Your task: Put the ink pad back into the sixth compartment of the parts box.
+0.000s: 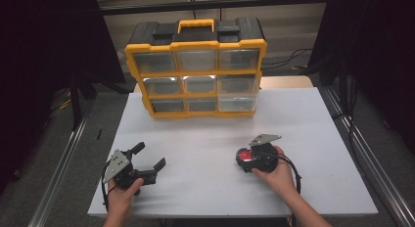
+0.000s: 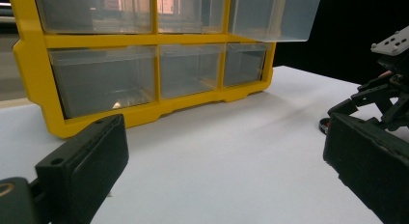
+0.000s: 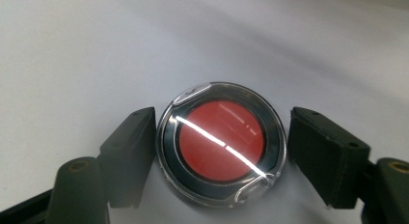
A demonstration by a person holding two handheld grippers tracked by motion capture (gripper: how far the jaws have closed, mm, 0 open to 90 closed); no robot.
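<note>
A round clear-lidded case with a red disc inside (image 3: 219, 142) lies flat on the white table (image 1: 210, 139), right of the middle (image 1: 242, 155). My right gripper (image 3: 222, 154) points down over it with a jaw on each side. One pad meets the rim and the other stands a sliver off, so the gripper is open (image 1: 243, 158). My left gripper (image 1: 150, 155) rests at the front left, held by a hand. Its jaws stand wide apart with nothing between them (image 2: 224, 166).
A yellow and black drawer organizer (image 1: 195, 70) with clear drawers stands at the back of the table (image 2: 144, 74). One right-hand drawer (image 2: 275, 16) sticks out a little. Bare table lies between it and the grippers. The right gripper (image 2: 386, 89) shows beside the left one's jaw.
</note>
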